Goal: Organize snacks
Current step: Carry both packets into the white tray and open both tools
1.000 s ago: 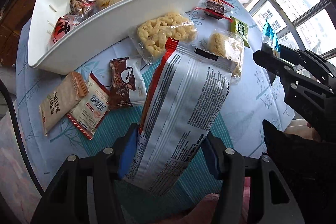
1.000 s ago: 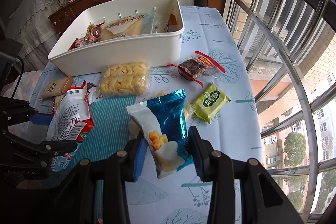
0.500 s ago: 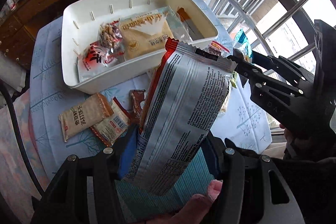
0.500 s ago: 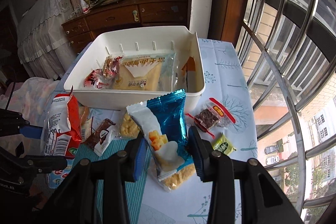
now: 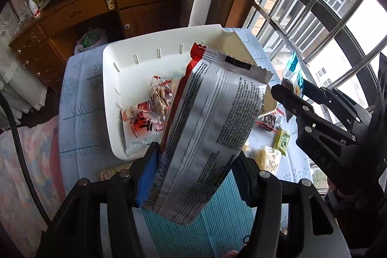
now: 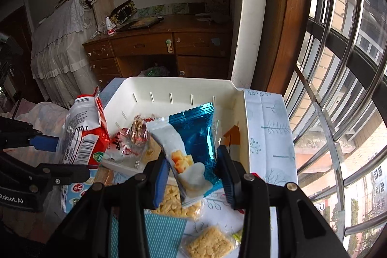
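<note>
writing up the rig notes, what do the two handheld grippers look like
Both the left gripper and right gripper are black two-finger frames with silver bolts and blue ribbed pads. Pale lettering marks their sides, and a black cable runs beside the left one.

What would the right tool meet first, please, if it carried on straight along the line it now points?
Probably the near wall of the white bin: the right tool, shut on the blue snack packet, points down toward it. Depth is unclear, so the packet may clear the rim.

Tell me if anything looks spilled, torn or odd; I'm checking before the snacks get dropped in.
Nothing stands out. The silver-and-red bag in the left tool and the blue packet in the right tool look sealed; the white bin sits upright.
</note>
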Tool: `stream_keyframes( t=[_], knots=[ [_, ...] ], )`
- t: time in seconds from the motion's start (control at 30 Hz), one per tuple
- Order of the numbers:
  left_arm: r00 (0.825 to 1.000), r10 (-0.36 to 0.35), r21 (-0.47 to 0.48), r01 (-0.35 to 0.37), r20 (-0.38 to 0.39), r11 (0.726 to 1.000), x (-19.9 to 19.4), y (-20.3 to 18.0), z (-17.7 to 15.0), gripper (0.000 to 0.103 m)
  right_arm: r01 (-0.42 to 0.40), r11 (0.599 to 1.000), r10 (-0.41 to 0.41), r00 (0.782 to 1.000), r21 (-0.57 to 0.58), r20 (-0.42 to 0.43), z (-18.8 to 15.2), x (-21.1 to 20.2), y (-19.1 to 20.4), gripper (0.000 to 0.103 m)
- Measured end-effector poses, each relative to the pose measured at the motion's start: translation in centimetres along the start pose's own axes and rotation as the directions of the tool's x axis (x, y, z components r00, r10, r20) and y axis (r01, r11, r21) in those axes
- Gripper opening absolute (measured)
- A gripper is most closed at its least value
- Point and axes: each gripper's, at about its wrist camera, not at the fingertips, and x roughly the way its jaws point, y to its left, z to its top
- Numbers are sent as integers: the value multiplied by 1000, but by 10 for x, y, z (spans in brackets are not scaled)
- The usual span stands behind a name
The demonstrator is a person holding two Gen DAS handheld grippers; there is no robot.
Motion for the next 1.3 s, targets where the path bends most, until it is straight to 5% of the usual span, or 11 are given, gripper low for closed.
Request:
stream_keyframes(
  t=[0.37, 0.83, 1.07, 1.3],
  knots=[
    [997, 40, -74, -34, 73, 997, 18, 22, 42, 56, 23, 1000, -23, 998, 15, 50, 27, 25, -13, 39],
    [988, 49, -200, -18, 148, 980, 55, 45, 68, 57, -9, 998, 7, 999, 59, 36, 34, 68, -35, 40],
    [977, 61, -176, -25, 203, 984, 45, 41, 80, 57, -6, 994, 9, 1000, 113, -22, 31, 90, -47, 40],
    [981, 76, -191, -42, 178, 981, 42, 46, 71, 58, -11, 990, 19, 999, 143, -50, 28, 94, -54, 55]
  ],
)
